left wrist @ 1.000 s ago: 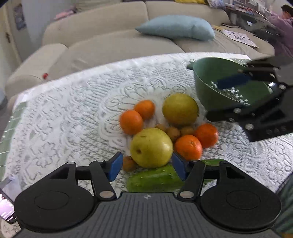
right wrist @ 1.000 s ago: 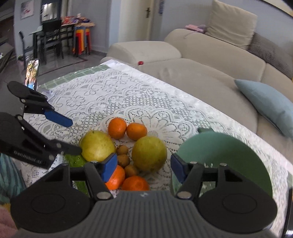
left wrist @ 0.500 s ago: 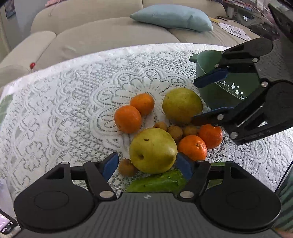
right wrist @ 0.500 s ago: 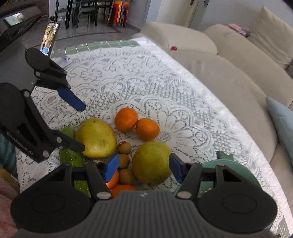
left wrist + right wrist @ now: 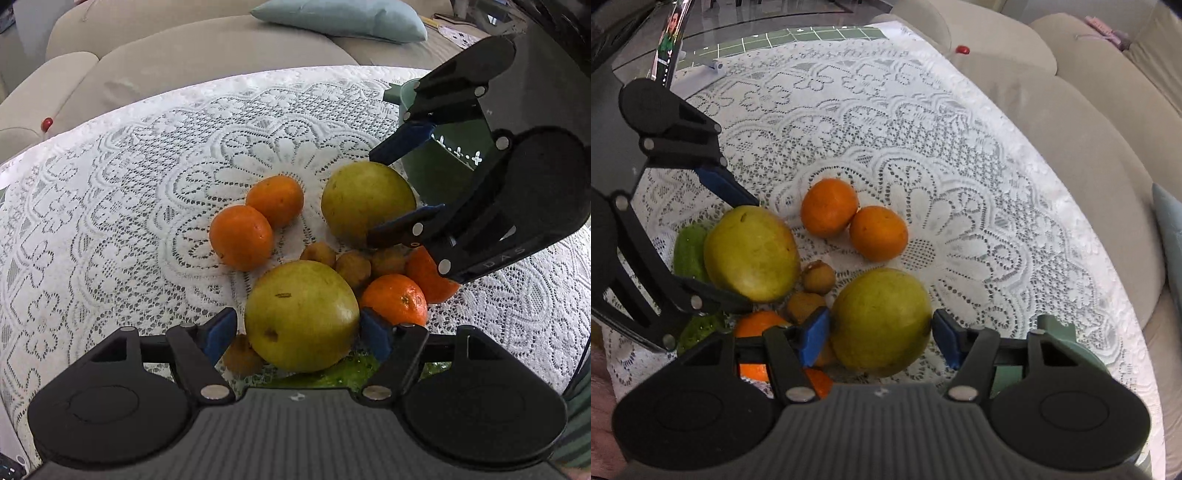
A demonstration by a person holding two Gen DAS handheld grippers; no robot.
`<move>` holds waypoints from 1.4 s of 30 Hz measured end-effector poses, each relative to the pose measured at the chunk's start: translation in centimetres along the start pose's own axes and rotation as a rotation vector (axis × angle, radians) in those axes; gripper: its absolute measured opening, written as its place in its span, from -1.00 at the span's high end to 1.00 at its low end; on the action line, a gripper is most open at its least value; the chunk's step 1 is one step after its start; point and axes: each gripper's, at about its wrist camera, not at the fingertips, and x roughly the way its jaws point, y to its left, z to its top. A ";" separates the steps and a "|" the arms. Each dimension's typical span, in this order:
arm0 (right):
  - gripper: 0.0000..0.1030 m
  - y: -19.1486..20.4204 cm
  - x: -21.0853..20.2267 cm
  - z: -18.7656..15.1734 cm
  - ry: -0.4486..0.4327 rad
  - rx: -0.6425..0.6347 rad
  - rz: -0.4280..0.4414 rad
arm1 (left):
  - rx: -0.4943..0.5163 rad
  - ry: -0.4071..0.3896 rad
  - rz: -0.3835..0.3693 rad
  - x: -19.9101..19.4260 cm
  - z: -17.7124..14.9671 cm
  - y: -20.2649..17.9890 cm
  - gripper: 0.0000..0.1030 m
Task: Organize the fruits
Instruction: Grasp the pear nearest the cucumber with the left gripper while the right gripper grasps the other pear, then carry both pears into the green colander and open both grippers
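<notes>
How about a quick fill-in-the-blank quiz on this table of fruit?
The left gripper and right gripper each straddle one of the ____ yellow-green pears.
The oranges on the lace tablecloth number ____.
The bowl beside the fruit is coloured ____.
The cushion on the sofa is light ____.
Missing words: two; four; green; blue.

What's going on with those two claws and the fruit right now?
Left hand-held gripper open around near pear. Right hand-held gripper open around far pear. Oranges crowd both.
</notes>
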 end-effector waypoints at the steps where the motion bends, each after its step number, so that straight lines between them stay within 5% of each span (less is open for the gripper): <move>1: -0.18 -0.1 0.2 0.1 0.002 0.004 0.006 | -0.002 0.003 -0.004 0.0 0.1 0.1 -0.69; 8: -0.24 0.0 1.2 0.5 0.029 -0.018 0.003 | -0.020 0.005 -0.033 0.4 0.2 0.7 -0.69; 13: -0.24 -0.1 1.6 0.7 0.029 -0.017 -0.007 | -0.044 -0.010 -0.064 0.2 -0.1 0.8 -0.46; 32: -0.22 1.0 0.3 0.8 -0.019 -0.036 -0.106 | -0.098 -0.098 0.060 -2.1 0.0 -0.8 -0.44; 42: -0.22 1.2 -3.3 1.4 -0.067 -0.054 -0.131 | -0.233 -0.159 0.136 -5.1 0.9 -0.7 -0.44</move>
